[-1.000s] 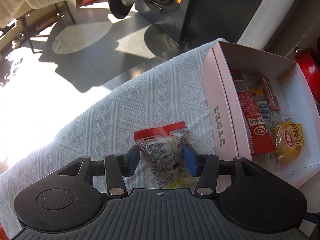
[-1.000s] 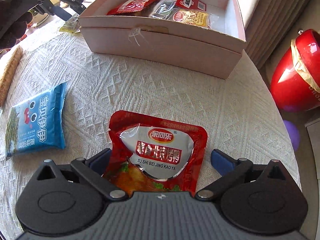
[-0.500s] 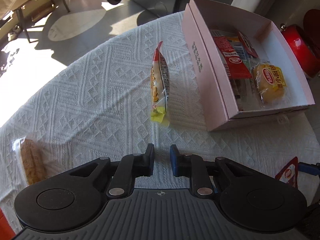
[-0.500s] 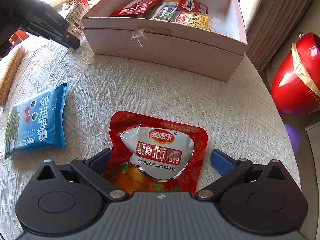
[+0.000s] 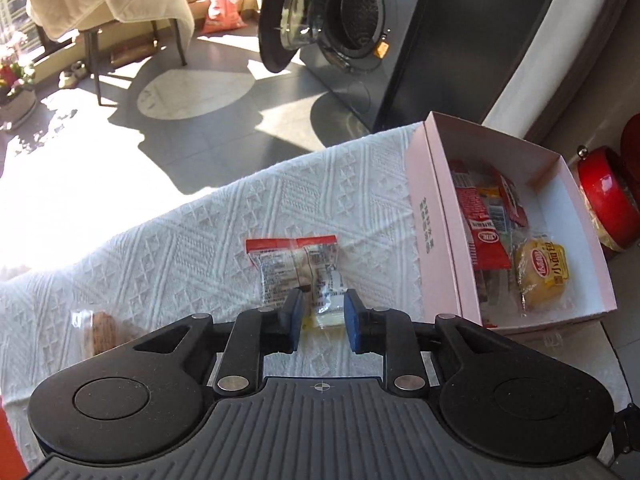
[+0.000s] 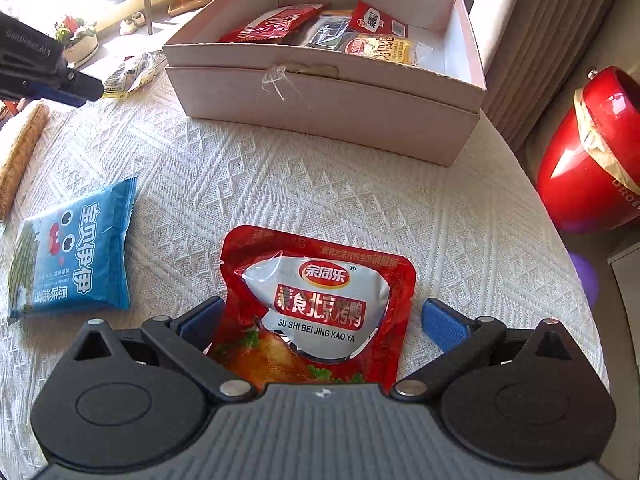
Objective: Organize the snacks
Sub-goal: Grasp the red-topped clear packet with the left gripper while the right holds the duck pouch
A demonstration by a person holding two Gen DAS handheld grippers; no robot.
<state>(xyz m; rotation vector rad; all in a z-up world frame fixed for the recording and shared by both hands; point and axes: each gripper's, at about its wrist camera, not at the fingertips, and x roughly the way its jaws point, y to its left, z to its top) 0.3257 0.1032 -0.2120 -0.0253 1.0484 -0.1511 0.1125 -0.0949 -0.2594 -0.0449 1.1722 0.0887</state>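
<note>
A clear snack packet (image 5: 296, 268) with a red top edge lies flat on the white tablecloth (image 5: 192, 248), left of the pink box (image 5: 426, 220). My left gripper (image 5: 324, 320) is low over it, its jaws narrow and opening. The packet's near end sits between the blue pads, which do not visibly press on it. In the right wrist view the same packet (image 6: 128, 74) lies just past the left gripper (image 6: 80, 88). My right gripper (image 6: 320, 320) stands wide open astride a red pouch (image 6: 320, 300) lying flat. The box (image 6: 320, 112) holds several red and yellow packets.
A blue packet (image 6: 72, 256) and a brown bar in clear wrap (image 6: 20, 152) lie on the cloth at the left. A red pot (image 6: 592, 168) stands on the floor beyond the table's right edge. A washing machine (image 5: 352, 20) with its door open is behind the table.
The left gripper was wide open round the packet, then narrowed and backed off, the packet standing on edge. Now it is close again with the packet flat. The right gripper kept still.
</note>
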